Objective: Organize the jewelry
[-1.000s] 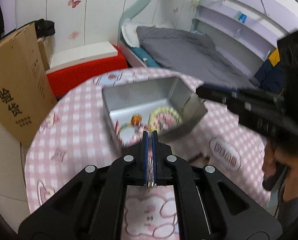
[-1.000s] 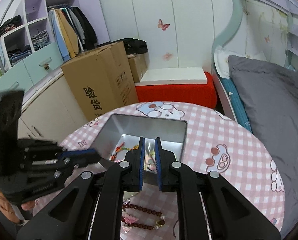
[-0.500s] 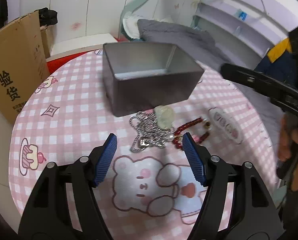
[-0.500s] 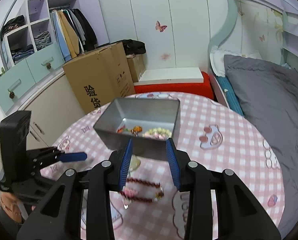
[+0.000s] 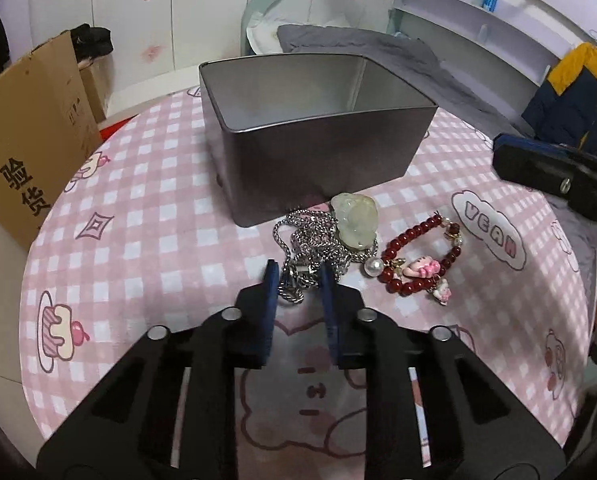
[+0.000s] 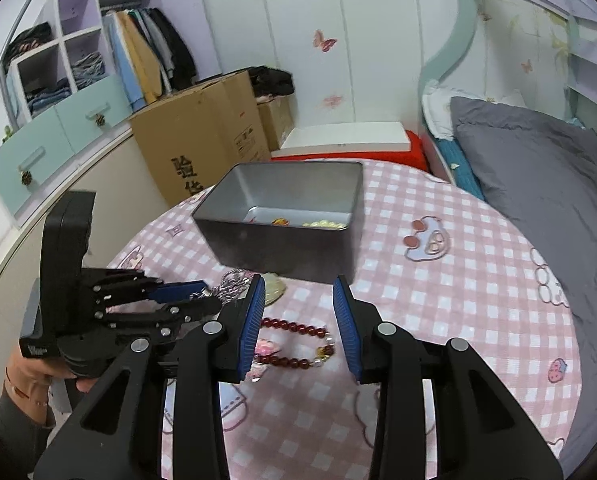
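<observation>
Beyond my work I see a round surface [image 6: 478, 280] under a pink checked cloth with cartoon prints. Behind it stands a cardboard box [image 6: 202, 136] with black characters, a red bench [image 6: 416, 146] with a white top, and a wardrobe [image 6: 146, 52] of hanging clothes. A bed with a grey duvet [image 6: 538, 184] lies to the right.

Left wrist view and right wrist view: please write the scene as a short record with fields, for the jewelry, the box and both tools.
surface: round table with pink checked cloth
box: grey metal tin, open top, some jewelry inside
silver chain: heaped on cloth in front of tin
pale green pendant: on the chain
red bead bracelet: on cloth, right of chain
left tool: partly open, fingers either side of the chain's near end
right tool: open, above the bracelet
</observation>
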Demonstrator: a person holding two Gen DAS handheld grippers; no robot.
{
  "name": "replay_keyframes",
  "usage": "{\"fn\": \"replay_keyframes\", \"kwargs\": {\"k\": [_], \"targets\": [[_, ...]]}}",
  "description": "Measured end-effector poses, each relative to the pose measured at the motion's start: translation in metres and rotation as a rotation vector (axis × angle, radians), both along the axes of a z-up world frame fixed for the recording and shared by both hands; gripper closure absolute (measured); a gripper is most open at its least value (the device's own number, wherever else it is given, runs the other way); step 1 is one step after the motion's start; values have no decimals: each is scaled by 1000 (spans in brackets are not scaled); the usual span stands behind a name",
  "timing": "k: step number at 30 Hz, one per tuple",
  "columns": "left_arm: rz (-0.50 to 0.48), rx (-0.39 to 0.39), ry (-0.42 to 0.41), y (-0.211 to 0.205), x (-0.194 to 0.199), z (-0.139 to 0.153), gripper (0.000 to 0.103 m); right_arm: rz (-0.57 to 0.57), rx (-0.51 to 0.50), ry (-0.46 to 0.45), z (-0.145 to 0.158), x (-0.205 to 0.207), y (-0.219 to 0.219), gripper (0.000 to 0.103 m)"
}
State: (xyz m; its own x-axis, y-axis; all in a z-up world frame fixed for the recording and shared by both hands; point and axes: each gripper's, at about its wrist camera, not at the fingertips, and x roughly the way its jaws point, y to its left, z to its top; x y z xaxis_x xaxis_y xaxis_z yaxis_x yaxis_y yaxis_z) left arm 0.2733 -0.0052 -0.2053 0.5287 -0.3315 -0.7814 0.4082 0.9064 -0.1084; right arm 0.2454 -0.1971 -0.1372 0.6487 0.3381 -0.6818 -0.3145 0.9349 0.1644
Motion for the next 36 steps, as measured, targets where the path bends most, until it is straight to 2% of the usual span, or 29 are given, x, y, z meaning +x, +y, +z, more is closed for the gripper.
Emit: {"fn": "replay_keyframes", "kwargs": {"k": [5,7,12,16,23,24,27,31,36], "targets": [[13,-88,19,18,-3,6,89,100,-42,21,-10,-2,28,67],[28,-145,14,32,-6,15,89,145,-65,33,-15,-3,40,64],[54,-215,-17,54,-12,36,89,240,-154,49,-30,-1,76,63],[50,-235,-29,58,-17,45,89,269,-213,50,-43,6,99,63],[31,-261,-44,59,-22,53,89,301,-295,-1,-50,16,131,63],[26,-264,-48,60,-23,55,89,300,-281,-1,-50,19,134,64],[25,-271,-62,63,-25,62,89,298,-233,27,-49,28,131,100],[41,-280,-84,69,-25,71,89,280,-205,15,-36,26,125,100],[42,-297,-107,71,-22,84,89,226,-168,-25,-1,16,102,100]]}}
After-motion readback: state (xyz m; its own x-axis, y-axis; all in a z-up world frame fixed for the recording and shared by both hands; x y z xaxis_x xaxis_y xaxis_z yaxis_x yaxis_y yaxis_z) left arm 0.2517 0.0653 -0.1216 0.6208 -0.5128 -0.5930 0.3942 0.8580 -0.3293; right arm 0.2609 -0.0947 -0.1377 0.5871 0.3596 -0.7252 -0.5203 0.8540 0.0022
